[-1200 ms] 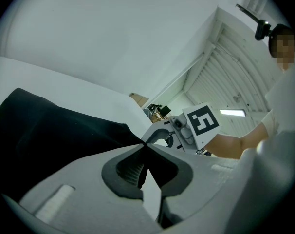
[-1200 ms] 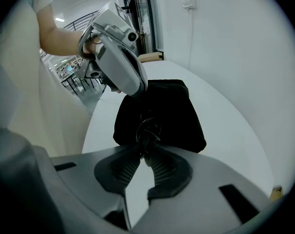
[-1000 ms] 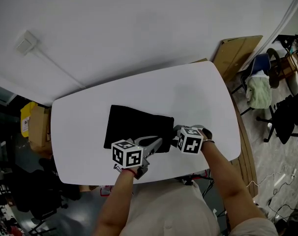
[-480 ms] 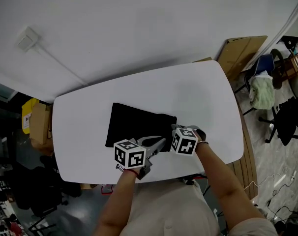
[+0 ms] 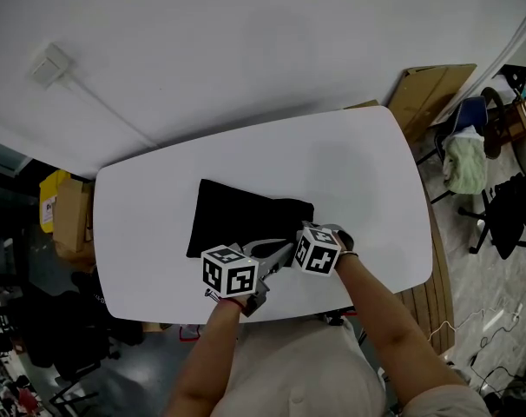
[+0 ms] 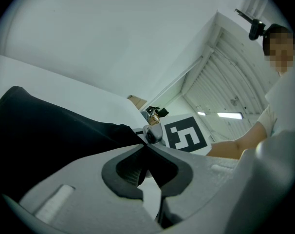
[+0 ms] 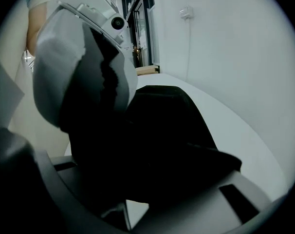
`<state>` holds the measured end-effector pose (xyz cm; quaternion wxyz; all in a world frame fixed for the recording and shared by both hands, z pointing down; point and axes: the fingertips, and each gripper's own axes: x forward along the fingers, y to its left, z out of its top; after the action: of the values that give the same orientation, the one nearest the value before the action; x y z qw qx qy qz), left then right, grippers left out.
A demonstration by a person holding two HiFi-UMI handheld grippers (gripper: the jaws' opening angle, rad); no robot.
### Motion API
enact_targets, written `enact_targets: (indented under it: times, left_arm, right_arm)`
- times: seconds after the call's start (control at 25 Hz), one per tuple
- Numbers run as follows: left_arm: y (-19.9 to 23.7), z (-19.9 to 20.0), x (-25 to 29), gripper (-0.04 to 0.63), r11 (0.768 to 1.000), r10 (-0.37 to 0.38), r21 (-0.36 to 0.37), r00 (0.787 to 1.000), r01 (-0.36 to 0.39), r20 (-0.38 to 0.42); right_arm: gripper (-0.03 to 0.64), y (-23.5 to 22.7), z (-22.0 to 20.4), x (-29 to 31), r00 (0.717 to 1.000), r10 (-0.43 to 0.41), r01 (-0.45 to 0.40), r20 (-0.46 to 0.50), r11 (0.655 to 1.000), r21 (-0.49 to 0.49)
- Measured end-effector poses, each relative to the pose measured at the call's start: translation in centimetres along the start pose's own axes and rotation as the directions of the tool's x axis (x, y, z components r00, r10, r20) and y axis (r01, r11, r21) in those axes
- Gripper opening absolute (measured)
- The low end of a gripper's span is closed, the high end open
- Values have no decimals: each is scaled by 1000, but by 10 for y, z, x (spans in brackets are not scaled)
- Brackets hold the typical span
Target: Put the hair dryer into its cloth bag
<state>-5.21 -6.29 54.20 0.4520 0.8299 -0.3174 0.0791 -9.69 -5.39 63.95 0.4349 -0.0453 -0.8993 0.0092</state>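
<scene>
The black cloth bag [image 5: 246, 220] lies flat in the middle of the white table [image 5: 358, 172]. My left gripper [image 5: 285, 250] is at the bag's near right corner, shut on the cloth edge [image 6: 130, 130] where its tips [image 6: 146, 144] meet. My right gripper [image 5: 305, 233] sits just to the right, jaws nearly together with bunched black cloth [image 7: 176, 150] filling the space between them. The left gripper [image 7: 89, 67] looms close in the right gripper view. No hair dryer shows in any view; I cannot tell whether it is inside the bag.
Cardboard sheets [image 5: 424, 94] lean beside the table's far right corner. Chairs with clothes [image 5: 463, 159] stand on the right, a yellow box [image 5: 50, 211] on the left. A wall socket [image 5: 48, 72] sits on the white wall. The table's near edge is just below both grippers.
My right gripper has slid left toward the left gripper, and the bag's right end sits slightly further left and bunched. The left gripper has stayed put.
</scene>
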Motion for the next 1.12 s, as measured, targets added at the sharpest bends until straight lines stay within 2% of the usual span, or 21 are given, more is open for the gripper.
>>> enact_targets:
  times: [0.64, 0.72, 0.8, 1.12]
  left_arm:
    - [3, -4, -1, 23, 1000, 15, -13, 1000, -15, 3]
    - [5, -5, -2, 24, 1000, 19, -17, 1000, -19, 4]
    - [7, -5, -2, 23, 1000, 21, -20, 1000, -21, 5]
    - [13, -6, -1, 25, 999, 34, -25, 999, -34, 3]
  right_arm:
    - [75, 5, -3, 11, 1000, -9, 9, 1, 1000, 18]
    - [88, 4, -3, 11, 1000, -7, 7, 8, 999, 35]
    - [158, 4, -4, 10, 1000, 2, -2, 7, 998, 56]
    - [163, -1, -13, -14, 999, -43, 40, 29, 994, 99]
